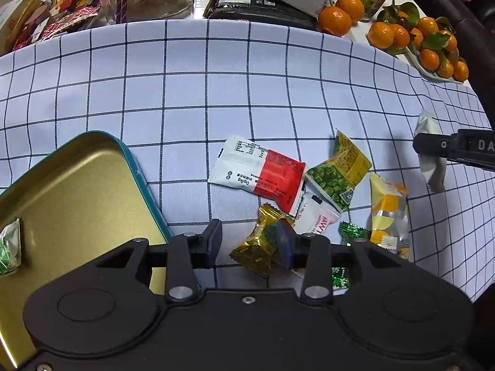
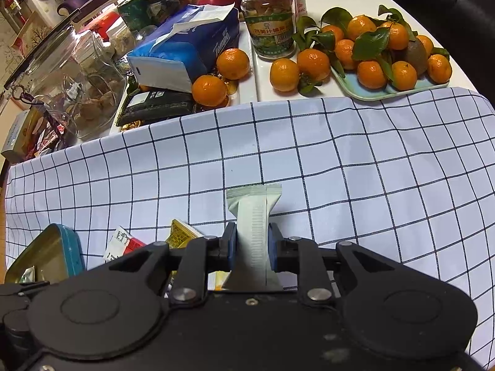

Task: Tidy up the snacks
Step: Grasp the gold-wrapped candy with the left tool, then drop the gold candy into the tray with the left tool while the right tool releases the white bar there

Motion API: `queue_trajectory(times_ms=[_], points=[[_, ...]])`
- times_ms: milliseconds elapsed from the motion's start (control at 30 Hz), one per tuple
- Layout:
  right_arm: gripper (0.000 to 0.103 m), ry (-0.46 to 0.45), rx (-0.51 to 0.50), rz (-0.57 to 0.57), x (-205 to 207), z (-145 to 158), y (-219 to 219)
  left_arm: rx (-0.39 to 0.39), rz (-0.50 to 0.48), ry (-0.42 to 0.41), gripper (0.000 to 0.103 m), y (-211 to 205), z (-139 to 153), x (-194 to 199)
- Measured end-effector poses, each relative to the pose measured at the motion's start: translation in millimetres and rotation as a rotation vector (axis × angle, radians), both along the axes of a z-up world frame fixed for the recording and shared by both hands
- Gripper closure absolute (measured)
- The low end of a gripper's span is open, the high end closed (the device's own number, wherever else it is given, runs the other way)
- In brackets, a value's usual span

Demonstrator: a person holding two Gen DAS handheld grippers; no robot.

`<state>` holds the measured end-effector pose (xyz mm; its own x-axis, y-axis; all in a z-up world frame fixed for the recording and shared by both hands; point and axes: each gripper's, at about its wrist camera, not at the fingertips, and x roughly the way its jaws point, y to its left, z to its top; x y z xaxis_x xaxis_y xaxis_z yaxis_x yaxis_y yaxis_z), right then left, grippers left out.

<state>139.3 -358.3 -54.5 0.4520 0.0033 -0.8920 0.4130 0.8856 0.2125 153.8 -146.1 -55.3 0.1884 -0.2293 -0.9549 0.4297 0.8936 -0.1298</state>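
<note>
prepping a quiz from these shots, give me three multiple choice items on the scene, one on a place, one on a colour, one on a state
1. Where does the tin lie relative to the loose snack packets in the left wrist view?
A. to their left
B. to their right
C. on top of them

2. What colour is the tin's outer rim?
A. red
B. teal
C. white

3. What is the state of the right gripper?
A. open over bare cloth
B. shut on the pale packet
C. shut on a tangerine

Answers:
1. A, the tin sits at the left edge of the left wrist view and the packets lie to its right.
2. B, a teal edge borders the gold inside.
3. B, both pads press the sides of the pale packet, which stands between them.
</note>
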Motion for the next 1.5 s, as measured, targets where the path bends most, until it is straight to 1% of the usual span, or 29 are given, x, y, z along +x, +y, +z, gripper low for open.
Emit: queue_trajectory(times_ms=[167, 300, 433, 567, 700, 767, 967, 1033, 1100, 1200, 1267, 1400, 1500], points=[[0.081, -0.003, -0.002, 0.010, 1, 1, 2, 0.002, -0.022, 0.013, 0.055, -5, -2, -3], [0.081, 0.000, -0.001, 0.011, 1, 0, 1, 0.021, -0.021, -0.003, 0.053, -10, -4, -3], [0.081, -0.001, 0.000, 0.011, 0, 0, 1, 0.011, 0.022, 0.014, 0.054, -7, -7, 4], [0.081, -0.003, 0.004, 0.012, 0, 1, 1, -0.026, 0.070, 0.051, 0.055, 1, -9, 8], [0.081, -0.005, 0.006, 0.011, 1, 2, 2, -0.031, 0.098, 0.055, 0.056, 1, -10, 10], [0.081, -0.007, 0.008, 0.016, 1, 2, 3, -0.020, 0.100, 0.040, 0.058, -2, -10, 9], [0.081, -0.004, 0.012, 0.030, 3, 2, 8, 0.025, 0.059, -0.009, 0.061, -11, -10, 0], [0.081, -0.004, 0.013, 0.031, 4, 2, 8, 0.036, 0.050, -0.016, 0.073, -10, -10, -2], [0.081, -0.005, 0.013, 0.028, 4, 2, 7, 0.032, 0.046, -0.016, 0.078, -6, -9, -3], [0.081, -0.007, 0.015, 0.026, 5, 2, 6, 0.018, 0.057, -0.008, 0.078, -2, -9, -2], [0.081, -0.013, 0.017, 0.028, 5, 4, 7, 0.015, 0.066, -0.019, 0.078, 0, -4, -2], [0.081, -0.027, 0.022, 0.038, 8, 7, 15, 0.010, 0.079, -0.078, 0.078, 5, 12, -4], [0.081, -0.034, 0.027, 0.048, 12, 9, 22, 0.020, 0.098, -0.125, 0.078, 10, 22, -4]])
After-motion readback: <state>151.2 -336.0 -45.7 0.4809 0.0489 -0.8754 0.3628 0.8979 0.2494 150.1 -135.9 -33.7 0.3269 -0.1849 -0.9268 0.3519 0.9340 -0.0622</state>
